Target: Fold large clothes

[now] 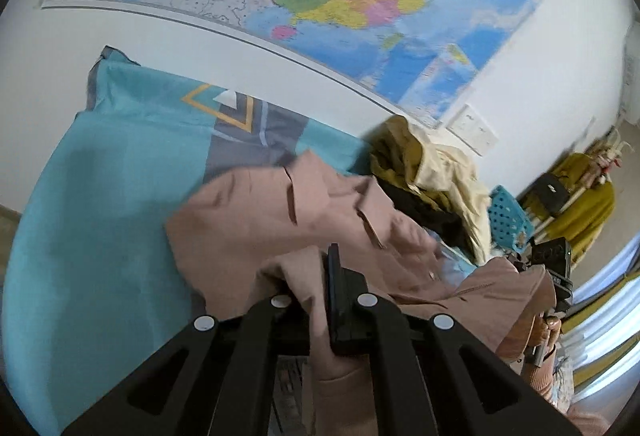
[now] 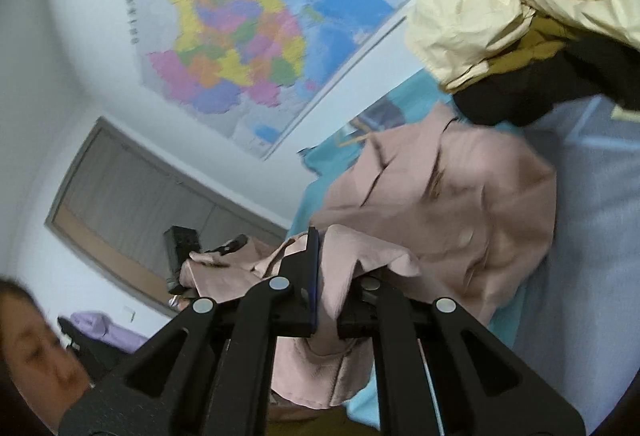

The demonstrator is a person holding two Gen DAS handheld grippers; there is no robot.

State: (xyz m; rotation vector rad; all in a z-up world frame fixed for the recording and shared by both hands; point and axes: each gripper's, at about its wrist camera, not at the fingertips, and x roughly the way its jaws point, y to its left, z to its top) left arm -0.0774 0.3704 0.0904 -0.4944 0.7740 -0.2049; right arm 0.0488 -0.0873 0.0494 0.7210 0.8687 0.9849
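Above bed (image 1: 100, 196), both grippers (image 1: 320, 276) (image 2: 324, 268) gripping garment (image 1: 248, 220)

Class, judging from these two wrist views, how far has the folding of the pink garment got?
Done: nothing looks folded yet; the pink garment lies rumpled on the teal bedsheet.
In hand: the left gripper and right gripper are each shut on an edge of it.
Left: making the folds, then the heap of cream and mustard clothes waiting beside it.
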